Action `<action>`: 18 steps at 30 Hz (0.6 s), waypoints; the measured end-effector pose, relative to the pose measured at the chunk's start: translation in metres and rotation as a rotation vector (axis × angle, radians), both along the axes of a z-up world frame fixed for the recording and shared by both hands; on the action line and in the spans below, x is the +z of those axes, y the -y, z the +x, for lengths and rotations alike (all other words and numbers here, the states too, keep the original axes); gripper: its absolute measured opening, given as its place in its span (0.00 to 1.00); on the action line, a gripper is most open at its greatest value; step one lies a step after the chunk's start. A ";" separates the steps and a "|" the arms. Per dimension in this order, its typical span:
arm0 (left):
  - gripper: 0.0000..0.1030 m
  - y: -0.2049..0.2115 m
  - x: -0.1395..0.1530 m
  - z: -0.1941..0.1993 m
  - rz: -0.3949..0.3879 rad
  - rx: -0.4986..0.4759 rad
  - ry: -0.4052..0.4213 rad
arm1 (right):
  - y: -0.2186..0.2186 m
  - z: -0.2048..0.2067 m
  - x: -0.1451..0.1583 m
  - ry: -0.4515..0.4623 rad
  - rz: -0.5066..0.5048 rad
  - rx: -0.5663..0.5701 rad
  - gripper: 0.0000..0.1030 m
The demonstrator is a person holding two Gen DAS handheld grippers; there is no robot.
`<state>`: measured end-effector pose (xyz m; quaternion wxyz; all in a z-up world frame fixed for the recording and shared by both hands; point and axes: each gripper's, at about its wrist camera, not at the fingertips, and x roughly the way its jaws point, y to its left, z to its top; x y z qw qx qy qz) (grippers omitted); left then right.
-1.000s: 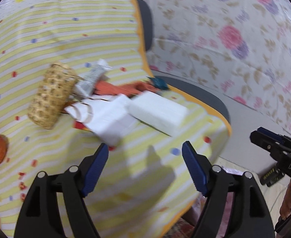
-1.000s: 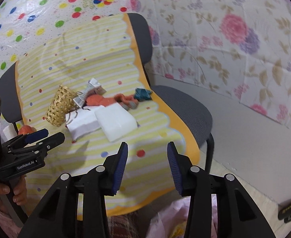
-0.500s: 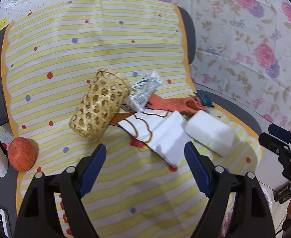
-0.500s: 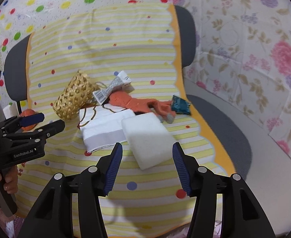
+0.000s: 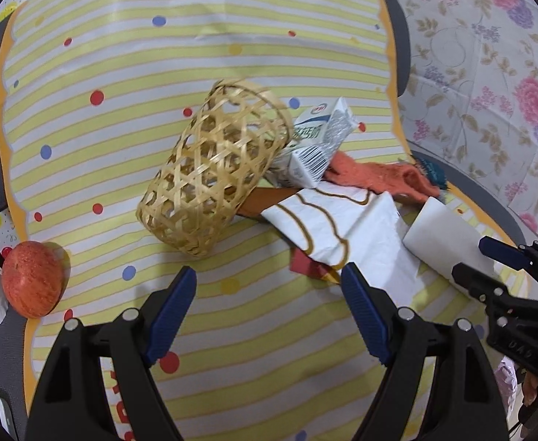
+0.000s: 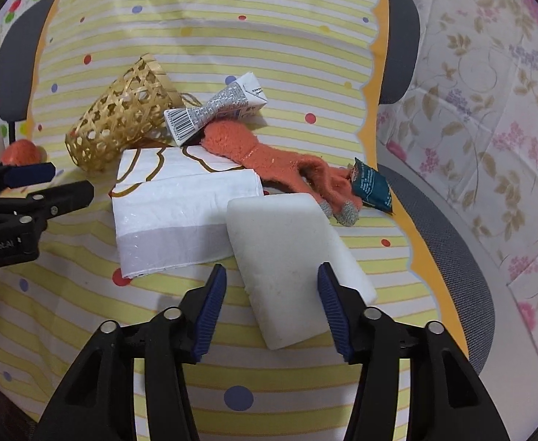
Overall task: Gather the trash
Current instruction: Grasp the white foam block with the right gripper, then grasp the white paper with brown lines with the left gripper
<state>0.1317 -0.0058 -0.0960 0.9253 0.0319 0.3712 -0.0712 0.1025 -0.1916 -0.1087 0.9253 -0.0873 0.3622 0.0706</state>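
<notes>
Woven basket (image 5: 215,169): bamboo lattice, tipped on its side on the striped yellow cloth (image 5: 122,73), open mouth turned toward the far right.
Milk carton (image 6: 215,108): crushed flat, silver and white, barcode end nearest the basket — it lies just beside the basket's mouth, resting on the orange glove.
Orange glove (image 6: 269,160): fuzzy, stretched to the right of the carton, grey fingertips touching the far edge of the foam block.
Teal wrapper (image 6: 371,187): small and crumpled, at the glove's right end near the cloth's orange border.
White bag (image 6: 180,217): folded flat with brown looped handles, in front of the basket and touching the foam block's left side.
Foam block (image 6: 291,261): white slab, nearest thing to the right gripper.
Right gripper (image 6: 271,308): jaws spread wide, empty, blue pads straddling the block's near end without touching it.
Left gripper (image 5: 269,303): also wide and empty — hovering over bare cloth just in front of the basket.
Orange ball (image 5: 32,279): off at the near left edge, well apart from the pile.
</notes>
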 end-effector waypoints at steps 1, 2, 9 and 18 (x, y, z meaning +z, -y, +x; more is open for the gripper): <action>0.76 -0.001 -0.002 0.000 -0.005 0.003 -0.006 | 0.005 -0.002 0.001 0.016 -0.002 -0.018 0.29; 0.76 -0.002 -0.002 0.000 -0.010 0.001 -0.010 | 0.007 -0.002 0.003 0.015 0.013 -0.022 0.27; 0.76 0.008 0.000 -0.008 -0.022 -0.046 -0.007 | 0.043 -0.024 0.041 0.121 0.173 -0.099 0.10; 0.50 0.034 -0.004 0.004 -0.052 -0.092 -0.074 | 0.071 -0.052 0.058 0.161 0.257 -0.137 0.10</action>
